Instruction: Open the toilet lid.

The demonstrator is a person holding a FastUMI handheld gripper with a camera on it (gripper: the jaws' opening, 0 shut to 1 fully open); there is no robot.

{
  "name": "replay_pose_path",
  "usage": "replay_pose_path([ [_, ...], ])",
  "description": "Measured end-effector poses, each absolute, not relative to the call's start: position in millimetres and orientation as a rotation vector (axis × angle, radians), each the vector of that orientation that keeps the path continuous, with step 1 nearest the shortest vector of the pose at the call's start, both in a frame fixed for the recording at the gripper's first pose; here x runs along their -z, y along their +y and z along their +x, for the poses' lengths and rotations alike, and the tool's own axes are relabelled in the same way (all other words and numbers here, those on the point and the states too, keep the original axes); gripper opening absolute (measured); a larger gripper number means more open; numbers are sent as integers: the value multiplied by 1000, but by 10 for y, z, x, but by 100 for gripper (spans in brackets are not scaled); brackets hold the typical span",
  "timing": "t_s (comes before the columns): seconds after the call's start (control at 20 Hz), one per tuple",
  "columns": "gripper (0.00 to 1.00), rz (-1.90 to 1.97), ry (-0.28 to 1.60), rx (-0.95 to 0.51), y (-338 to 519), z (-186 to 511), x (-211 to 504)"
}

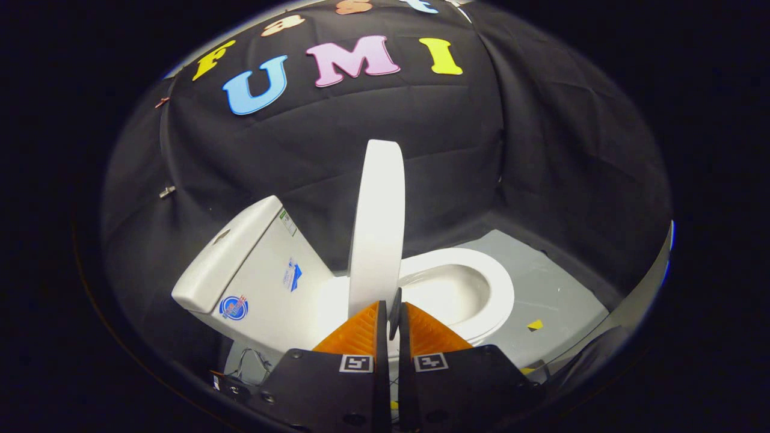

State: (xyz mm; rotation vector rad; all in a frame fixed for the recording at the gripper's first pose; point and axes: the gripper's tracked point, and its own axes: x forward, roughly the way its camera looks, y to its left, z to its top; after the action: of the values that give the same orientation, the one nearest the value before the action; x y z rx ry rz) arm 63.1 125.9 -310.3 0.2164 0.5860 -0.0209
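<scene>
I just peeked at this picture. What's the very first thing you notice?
The white toilet lid stands up on edge just beyond the gripper, whose fingers look nearly closed around its lower rim. To its right lies the open bowl; to its left sits the tank.

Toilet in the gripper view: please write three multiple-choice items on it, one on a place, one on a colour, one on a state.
1. Where is the cistern relative to the raised toilet lid?
A. beyond the bowl
B. on the lid's other side from the bowl
C. under the bowl

2. What colour is the toilet bowl?
A. white
B. grey
C. blue

3. How do the fingers of the hand-held gripper stand?
A. wide apart
B. almost together, just below the lid's lower edge
C. inside the bowl

Answers: 1 B, the lid stands between cistern and bowl. 2 A, the bowl is white. 3 B, the fingers leave a narrow gap.
</scene>
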Motion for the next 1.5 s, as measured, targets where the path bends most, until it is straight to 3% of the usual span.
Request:
replay_pose_path([
  [0.85,15,-77,417,-102,2643,641,2829],
  [1.5,16,-176,396,-160,3065,614,2872],
])
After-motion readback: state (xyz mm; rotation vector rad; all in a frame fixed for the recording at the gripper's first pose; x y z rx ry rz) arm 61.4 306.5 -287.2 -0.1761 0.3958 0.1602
